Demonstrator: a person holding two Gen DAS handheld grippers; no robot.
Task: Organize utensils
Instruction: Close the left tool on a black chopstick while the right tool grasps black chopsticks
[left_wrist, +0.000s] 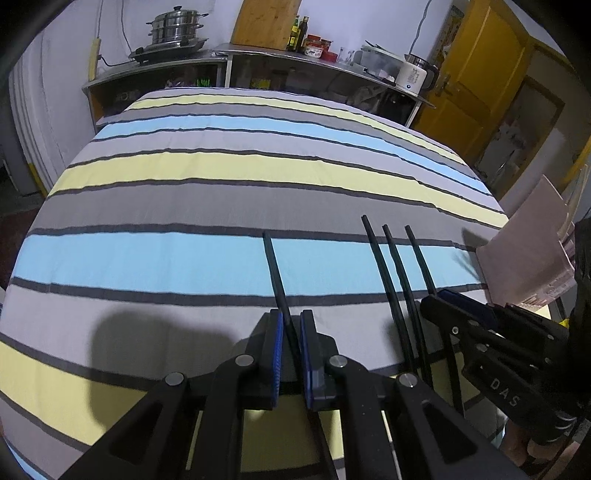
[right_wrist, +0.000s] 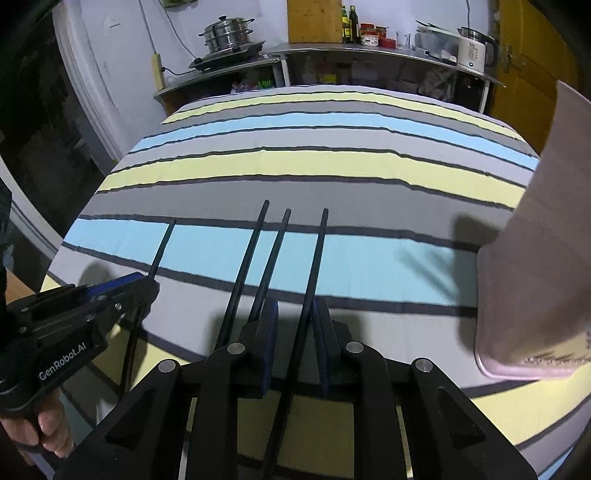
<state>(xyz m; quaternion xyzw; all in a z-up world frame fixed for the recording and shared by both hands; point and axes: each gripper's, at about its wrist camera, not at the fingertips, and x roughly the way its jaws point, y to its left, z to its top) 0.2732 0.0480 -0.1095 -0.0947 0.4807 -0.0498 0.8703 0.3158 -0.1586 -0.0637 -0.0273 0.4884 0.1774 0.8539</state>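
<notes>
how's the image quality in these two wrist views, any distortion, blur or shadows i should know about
Left wrist view: strong fisheye bend, the striped cloth bulges like a dome, corners vignetted black; the left gripper casts a dark shadow to its left; the chopstick it holds stays sharp. Right wrist view: same barrel curve; the pink box at right looks soft and throws a shadow onto the cloth; the right gripper is in focus.

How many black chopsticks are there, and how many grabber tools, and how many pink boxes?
Black chopsticks: 4, one in the left gripper, three by the right gripper
Grippers: 2
Pink boxes: 1
Total: 7
</notes>
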